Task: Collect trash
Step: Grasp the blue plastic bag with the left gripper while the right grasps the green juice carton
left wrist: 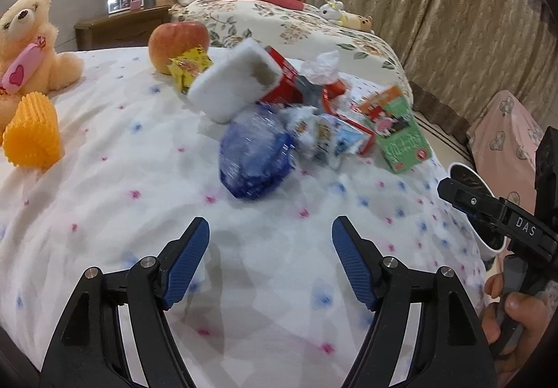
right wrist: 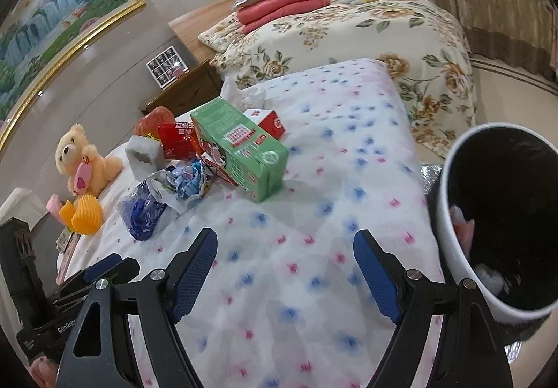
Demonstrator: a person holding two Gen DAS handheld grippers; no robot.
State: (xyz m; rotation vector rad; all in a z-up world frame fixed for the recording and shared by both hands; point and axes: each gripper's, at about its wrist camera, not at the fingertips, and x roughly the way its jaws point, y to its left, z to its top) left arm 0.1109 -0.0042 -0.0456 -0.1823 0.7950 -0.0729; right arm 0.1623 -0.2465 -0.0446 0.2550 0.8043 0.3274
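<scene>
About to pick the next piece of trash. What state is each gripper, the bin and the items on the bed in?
left gripper: open, empty.
right gripper: open, empty.
trash bin: upright beside the bed, some trash already inside.
green carton: lying on its side.
blue wrapper: crumpled, on the sheet.
white foam block: tilted against the pile.
apple: whole, behind the pile.
teddy bear: sitting upright.

Crinkly glossy blue wrapper on matt cotton sheet
</scene>
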